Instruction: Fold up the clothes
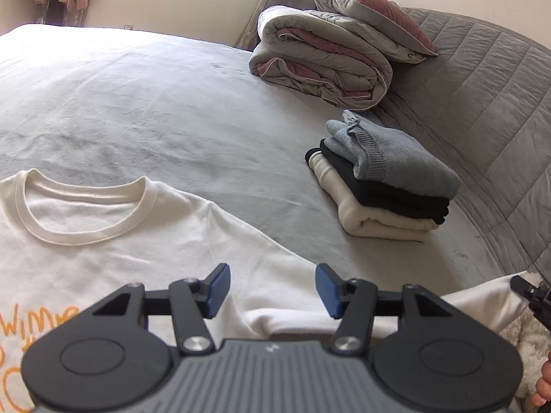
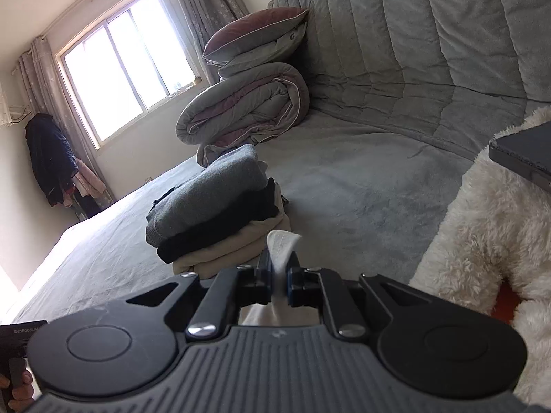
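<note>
A white sweatshirt (image 1: 113, 251) with orange lettering lies face up on the grey bed, its round collar at the left. My left gripper (image 1: 272, 290) is open and empty, hovering over the shirt's right shoulder and sleeve. The sleeve (image 1: 482, 306) stretches right to my right gripper (image 1: 528, 292), at the frame edge. In the right wrist view my right gripper (image 2: 283, 277) is shut on the white sleeve cuff (image 2: 282, 246), which sticks up between the jaws.
A stack of folded clothes (image 1: 385, 179), grey on black on cream, sits to the right on the bed; it also shows in the right wrist view (image 2: 213, 206). A rolled duvet (image 1: 320, 58) and pillow (image 1: 372, 13) lie behind it. A fluffy white blanket (image 2: 482, 227) lies at the right.
</note>
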Action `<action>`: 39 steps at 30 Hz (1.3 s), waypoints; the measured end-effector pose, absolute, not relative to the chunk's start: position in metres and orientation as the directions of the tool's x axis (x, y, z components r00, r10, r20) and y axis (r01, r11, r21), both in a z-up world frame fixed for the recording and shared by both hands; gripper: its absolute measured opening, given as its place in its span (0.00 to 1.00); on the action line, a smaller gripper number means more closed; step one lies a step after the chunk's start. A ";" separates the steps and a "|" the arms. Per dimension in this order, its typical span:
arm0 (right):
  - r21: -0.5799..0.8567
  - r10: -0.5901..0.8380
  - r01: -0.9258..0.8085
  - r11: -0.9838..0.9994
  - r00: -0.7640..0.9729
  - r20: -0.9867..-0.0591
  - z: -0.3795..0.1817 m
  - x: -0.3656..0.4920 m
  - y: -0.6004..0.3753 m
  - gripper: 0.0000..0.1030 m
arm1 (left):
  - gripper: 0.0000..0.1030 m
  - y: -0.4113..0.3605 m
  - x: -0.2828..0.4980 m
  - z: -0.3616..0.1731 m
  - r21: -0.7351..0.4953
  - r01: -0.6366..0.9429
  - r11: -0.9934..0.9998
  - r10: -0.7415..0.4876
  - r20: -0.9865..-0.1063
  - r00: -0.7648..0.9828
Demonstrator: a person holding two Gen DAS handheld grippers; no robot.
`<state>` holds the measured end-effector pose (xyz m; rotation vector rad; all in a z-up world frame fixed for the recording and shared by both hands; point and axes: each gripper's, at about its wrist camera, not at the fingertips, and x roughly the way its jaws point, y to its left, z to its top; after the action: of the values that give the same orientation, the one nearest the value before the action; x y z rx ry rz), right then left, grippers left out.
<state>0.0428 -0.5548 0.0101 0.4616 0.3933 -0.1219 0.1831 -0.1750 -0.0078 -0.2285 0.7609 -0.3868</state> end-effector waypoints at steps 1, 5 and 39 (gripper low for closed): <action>0.404 -0.025 0.195 0.894 0.921 -0.390 0.014 0.045 -0.556 0.09 | 0.52 -0.179 0.189 -0.013 -0.334 0.267 0.904 -0.425 -0.631 0.649; 0.357 -0.022 0.161 0.920 0.931 -0.364 0.025 0.042 -0.560 0.08 | 0.50 -0.197 0.188 -0.035 -0.314 0.360 0.879 -0.475 -0.655 0.587; -0.043 -0.264 0.294 0.955 0.772 -0.579 -0.029 0.064 -0.562 0.32 | 0.61 -0.170 0.247 -0.032 0.042 0.248 0.968 -0.175 -0.596 0.784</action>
<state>0.0643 -0.5624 -0.0288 0.0508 0.6193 -0.3022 0.2469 -0.1701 -0.0323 0.1198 0.6303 -0.2284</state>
